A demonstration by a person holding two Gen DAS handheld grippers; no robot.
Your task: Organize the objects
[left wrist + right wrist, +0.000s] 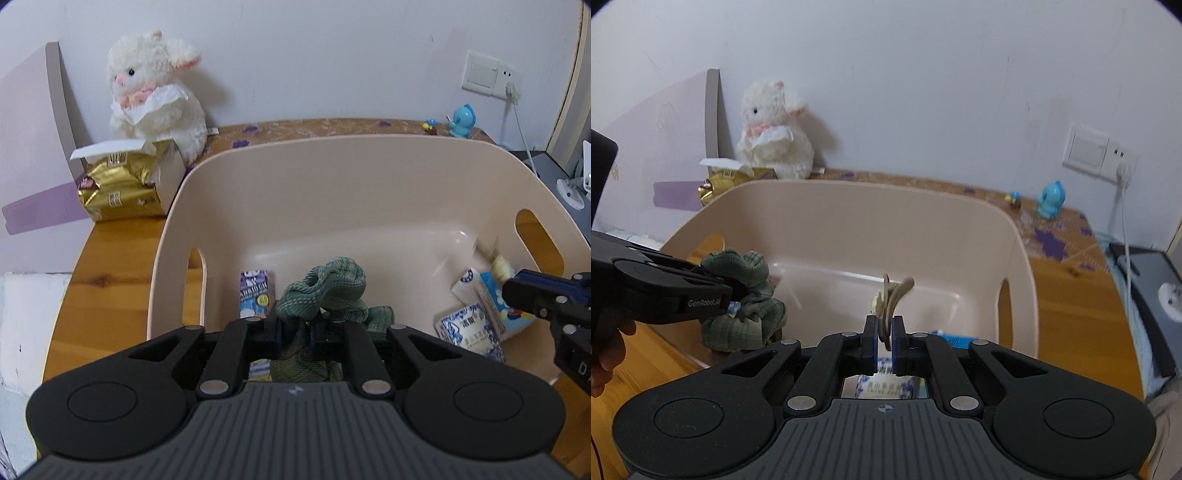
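Note:
A beige plastic basket (354,173) stands on the wooden table; it also shows in the right wrist view (871,229). My left gripper (295,332) is shut on a green checked cloth (325,288) and holds it over the basket's near left part; the cloth also shows in the right wrist view (746,302). My right gripper (884,343) is shut on a small beige hair tie (892,299), held above the basket's inside. In the basket lie a purple carton (256,291) and blue-white tissue packs (476,325).
A white plush rabbit (155,92) sits against the wall behind a gold tissue pack (118,188). A blue toy figure (461,122) stands at the table's far right. A wall socket with a white cable (513,92) is at the right.

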